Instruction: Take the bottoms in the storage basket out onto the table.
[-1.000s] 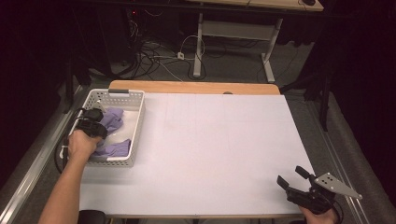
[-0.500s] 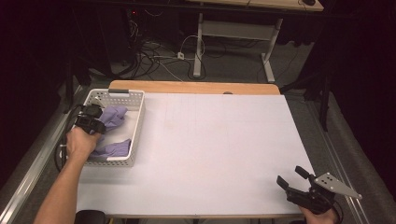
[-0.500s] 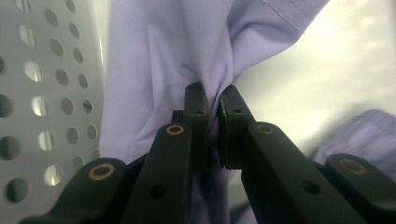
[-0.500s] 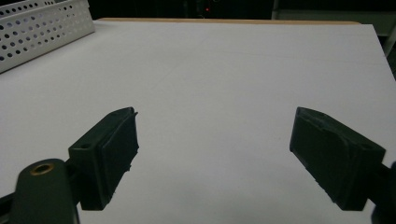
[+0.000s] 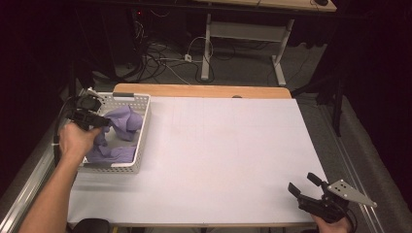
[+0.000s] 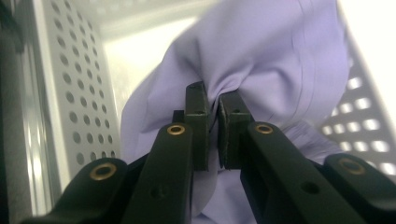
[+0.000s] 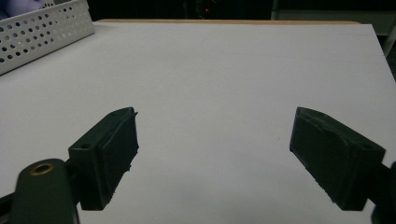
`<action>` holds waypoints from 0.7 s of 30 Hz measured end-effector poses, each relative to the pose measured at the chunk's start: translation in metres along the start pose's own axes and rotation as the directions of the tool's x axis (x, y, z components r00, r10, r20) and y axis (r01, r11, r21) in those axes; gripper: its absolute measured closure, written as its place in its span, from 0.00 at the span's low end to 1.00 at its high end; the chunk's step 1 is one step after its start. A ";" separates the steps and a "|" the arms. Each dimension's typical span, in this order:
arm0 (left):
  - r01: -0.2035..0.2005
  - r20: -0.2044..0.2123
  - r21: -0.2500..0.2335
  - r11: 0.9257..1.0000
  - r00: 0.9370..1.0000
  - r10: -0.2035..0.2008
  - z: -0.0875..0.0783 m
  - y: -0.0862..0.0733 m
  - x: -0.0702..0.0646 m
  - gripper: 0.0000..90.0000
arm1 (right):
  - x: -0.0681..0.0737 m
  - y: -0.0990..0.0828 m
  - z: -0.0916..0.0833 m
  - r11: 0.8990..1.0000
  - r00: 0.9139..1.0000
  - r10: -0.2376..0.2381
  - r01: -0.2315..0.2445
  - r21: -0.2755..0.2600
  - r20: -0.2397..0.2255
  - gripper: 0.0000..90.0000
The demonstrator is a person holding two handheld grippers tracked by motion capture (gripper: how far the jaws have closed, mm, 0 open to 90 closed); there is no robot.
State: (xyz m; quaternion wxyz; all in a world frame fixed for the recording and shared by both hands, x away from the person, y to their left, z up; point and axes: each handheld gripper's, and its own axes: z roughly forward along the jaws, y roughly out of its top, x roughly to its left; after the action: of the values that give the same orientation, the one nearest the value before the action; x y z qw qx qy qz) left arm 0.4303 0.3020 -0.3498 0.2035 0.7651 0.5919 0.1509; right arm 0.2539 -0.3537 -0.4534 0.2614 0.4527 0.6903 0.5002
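Note:
A lilac cloth [image 5: 125, 121] hangs bunched over the white perforated basket [image 5: 142, 133] at the table's left edge. My left gripper [image 5: 104, 122] is shut on a fold of that cloth [image 6: 271, 60]; in the left gripper view the pads [image 6: 198, 116] pinch the fabric tight, with the basket wall [image 6: 74, 93] behind. More lilac cloth [image 5: 112, 154] lies on the basket floor. At the near right corner of the table my right gripper [image 5: 302, 183] rests low with its jaws wide apart. Nothing is between its pads [image 7: 112, 149], just bare white tabletop.
The white table [image 5: 218, 145] stretches between the two hands, with a wooden strip [image 5: 199, 91] along its far edge. The basket's corner [image 7: 42, 32] appears far left in the right gripper view. Cables and desk legs [image 5: 209, 53] lie on the floor beyond.
My left hand has risen out of the basket, lifting the lilac cloth with it so the fabric now stands up in a bunch. The right gripper has stayed where it was.

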 end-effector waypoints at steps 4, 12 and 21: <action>-0.010 0.026 -0.054 0.998 1.000 0.011 -0.017 0.003 -0.002 0.92 | 0.000 0.000 0.000 1.000 1.000 0.003 -0.003 -0.001 0.001 0.18; -0.025 0.062 -0.149 0.989 0.997 0.034 -0.050 0.010 -0.006 0.92 | 0.000 0.000 0.000 1.000 1.000 0.006 -0.006 -0.004 0.000 0.18; -0.044 0.091 -0.211 0.976 0.994 0.065 -0.072 0.019 -0.013 0.92 | -0.001 0.000 0.000 1.000 1.000 0.011 -0.011 -0.004 0.000 0.18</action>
State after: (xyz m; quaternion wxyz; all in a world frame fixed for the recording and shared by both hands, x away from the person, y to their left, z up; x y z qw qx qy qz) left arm 0.4089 0.2946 -0.2775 0.3071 0.7619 0.5410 0.1802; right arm 0.2542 -0.3547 -0.4535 0.2595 0.4558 0.6869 0.5031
